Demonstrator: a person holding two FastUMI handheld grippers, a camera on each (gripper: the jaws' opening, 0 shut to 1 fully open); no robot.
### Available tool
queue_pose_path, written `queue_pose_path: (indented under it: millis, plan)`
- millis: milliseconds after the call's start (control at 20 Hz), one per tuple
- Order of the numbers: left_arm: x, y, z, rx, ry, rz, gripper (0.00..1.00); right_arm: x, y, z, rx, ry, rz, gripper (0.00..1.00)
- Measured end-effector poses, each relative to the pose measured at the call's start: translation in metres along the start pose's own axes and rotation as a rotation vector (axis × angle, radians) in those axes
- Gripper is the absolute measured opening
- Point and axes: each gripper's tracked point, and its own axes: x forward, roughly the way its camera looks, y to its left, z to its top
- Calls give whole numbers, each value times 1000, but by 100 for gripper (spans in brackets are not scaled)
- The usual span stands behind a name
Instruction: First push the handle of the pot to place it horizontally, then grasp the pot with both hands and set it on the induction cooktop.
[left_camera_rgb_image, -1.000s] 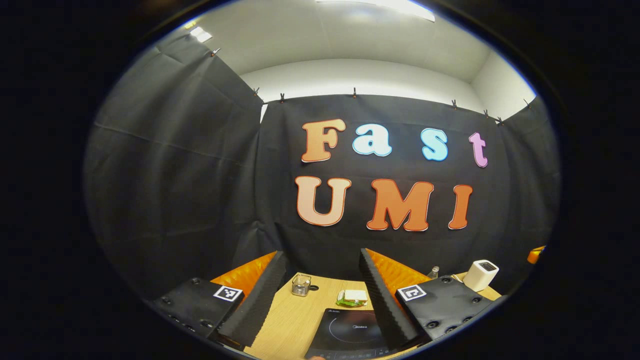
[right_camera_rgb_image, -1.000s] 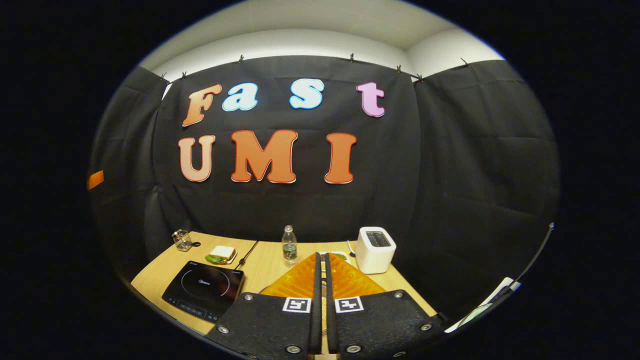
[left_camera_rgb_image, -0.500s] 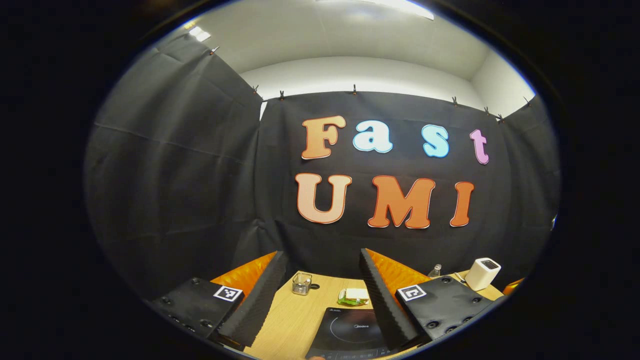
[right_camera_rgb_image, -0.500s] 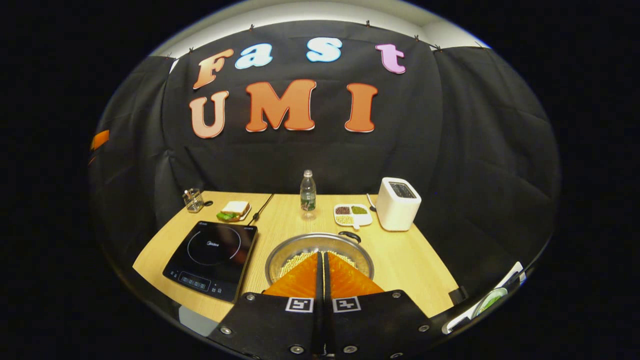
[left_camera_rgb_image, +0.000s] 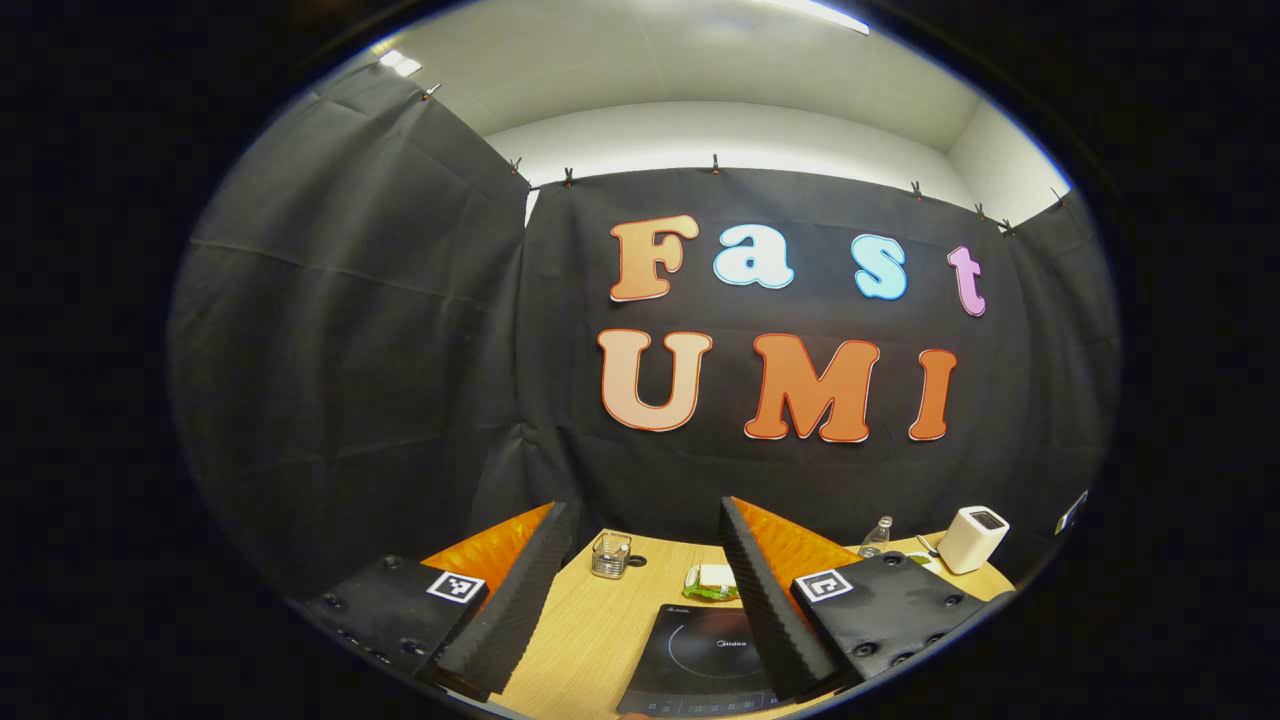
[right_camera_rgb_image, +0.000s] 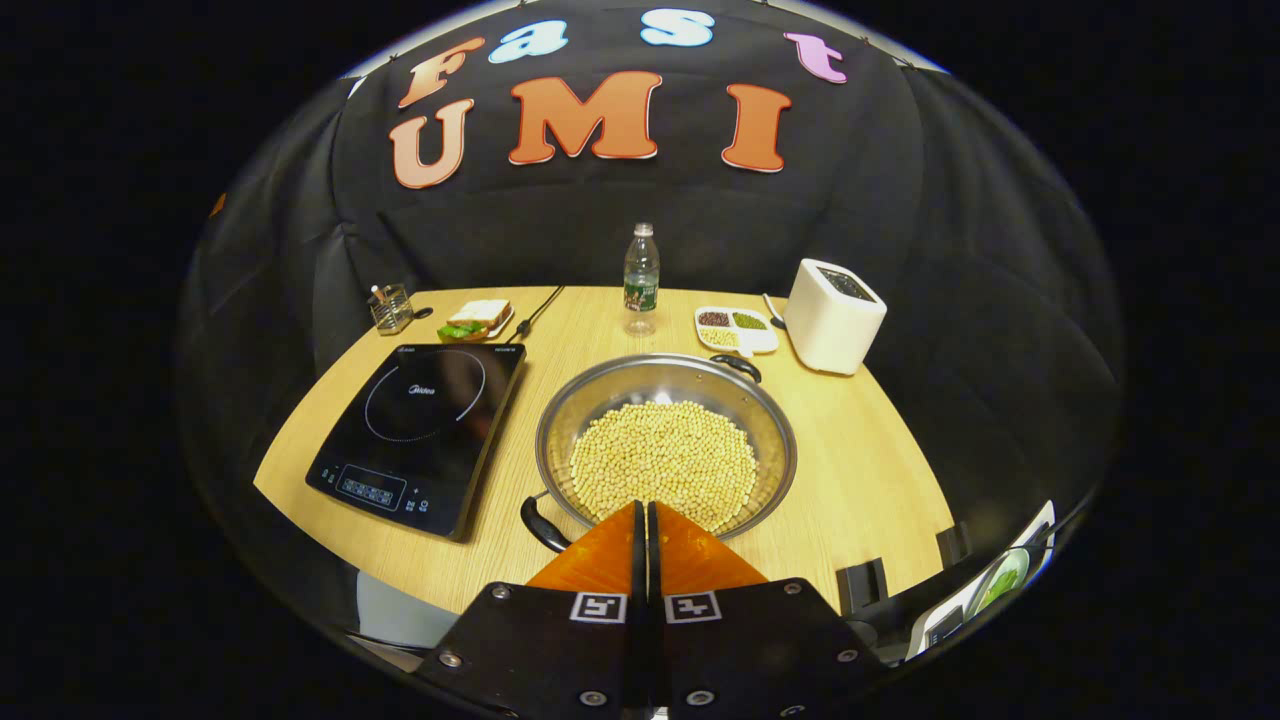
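A: Two black loop handles on the round steel pot (right_camera_rgb_image: 666, 440) of beans, beside the black induction cooktop (right_camera_rgb_image: 420, 430)?

B: Yes; likely heavy, slippery. Right gripper (right_camera_rgb_image: 643, 512) clenched empty, left gripper (left_camera_rgb_image: 640, 560) spread.

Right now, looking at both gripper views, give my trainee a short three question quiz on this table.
1. True or false: the pot already sits on the induction cooktop.
2. What fills the pot? A) water B) pale beans C) nothing
3. Fill in: the right gripper has its fingers ____, while the left gripper has its fingers spread open.

Key: 1 false, it stands on the table beside the cooktop. 2 B. 3 closed together.
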Motion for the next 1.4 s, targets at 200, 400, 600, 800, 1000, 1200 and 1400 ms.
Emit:
queue_pose_path:
  millis: [200,400,600,800,1000,1200,1400]
  plan:
    - [2,9,-4,10,8,18,97,16,10,-32,-5,87,25,0]
    - [4,16,-9,11,22,34,98,24,18,-59,-6,165,41,0]
    - [5,26,-13,19,27,52,97,39,28,-78,-34,212,52,0]
    - [3,36,-17,19,37,65,98,49,38,-86,-51,245,61,0]
    - [1,51,-23,23,46,91,98,56,43,-83,-77,253,54,0]
    - [-4,66,-28,15,62,116,97,60,45,-83,-121,262,50,0]
    - [-9,77,-28,14,61,139,98,72,60,-75,-142,259,75,0]
